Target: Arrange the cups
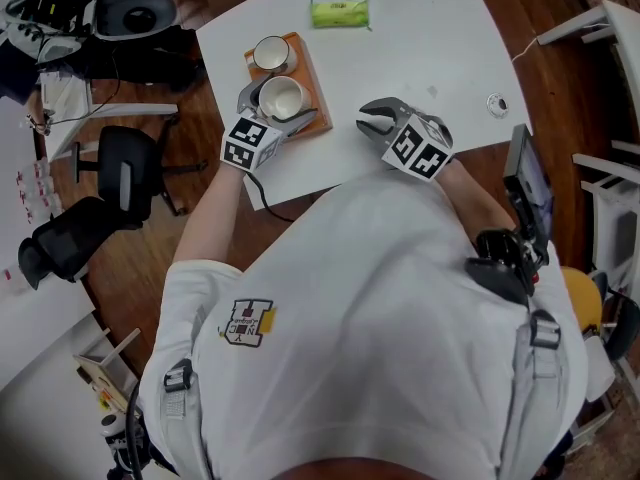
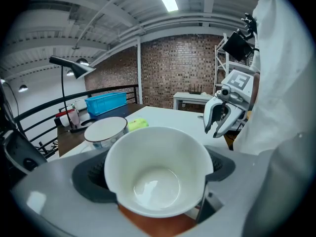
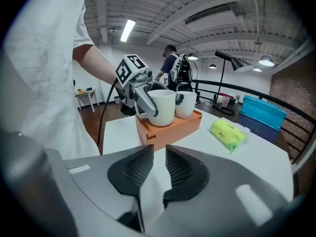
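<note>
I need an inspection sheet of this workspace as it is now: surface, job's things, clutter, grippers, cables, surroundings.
Surface: white table.
Job's things: near cup and far cup, both upright in the orange tray.
Clutter: green packet beyond the tray; small round object near the table's right edge.
Grippers: left gripper shut on the near cup; right gripper empty, jaws a narrow gap apart.
Cables: black cable hangs from the left gripper.
Surroundings: black chairs, wooden floor, brick wall, blue bin.
</note>
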### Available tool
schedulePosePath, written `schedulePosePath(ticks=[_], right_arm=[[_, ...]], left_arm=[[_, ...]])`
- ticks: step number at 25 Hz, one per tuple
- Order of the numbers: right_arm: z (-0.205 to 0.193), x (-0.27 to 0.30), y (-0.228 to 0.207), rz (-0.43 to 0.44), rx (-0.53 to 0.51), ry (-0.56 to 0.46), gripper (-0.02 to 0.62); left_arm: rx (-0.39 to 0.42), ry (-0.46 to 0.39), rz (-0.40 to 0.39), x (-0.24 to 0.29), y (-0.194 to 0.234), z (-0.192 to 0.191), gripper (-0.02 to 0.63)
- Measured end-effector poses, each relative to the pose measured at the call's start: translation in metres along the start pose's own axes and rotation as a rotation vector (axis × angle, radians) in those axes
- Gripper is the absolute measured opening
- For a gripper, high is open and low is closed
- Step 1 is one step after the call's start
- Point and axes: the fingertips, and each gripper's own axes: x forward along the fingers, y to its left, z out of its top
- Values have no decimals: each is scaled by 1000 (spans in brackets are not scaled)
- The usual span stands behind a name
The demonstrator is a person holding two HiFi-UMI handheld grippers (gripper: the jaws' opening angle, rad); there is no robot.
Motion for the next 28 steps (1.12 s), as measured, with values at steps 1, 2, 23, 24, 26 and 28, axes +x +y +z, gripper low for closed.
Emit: schedulePosePath(ticks=[1, 2, 23, 24, 26, 28], right_arm=[[0, 1, -1, 1, 5, -2, 69], [-1, 1, -2, 6, 10, -2, 56], [-8, 5, -1, 29, 8, 25, 0], [-8, 5, 0, 28, 7, 25, 0], [-7, 3, 0, 27, 6, 24, 0], [-5, 1, 1, 28, 2, 24, 0]], left_arm=[[-1, -1, -1, 1, 0, 0, 502], [-1, -3, -2, 1, 0, 1, 502], [-43, -65, -14, 3, 2, 2, 502], [-43, -73, -19, 3, 2, 3, 502], [-45, -87, -27, 1, 1, 5, 502], [-49, -97, -35, -1, 0, 7, 502]])
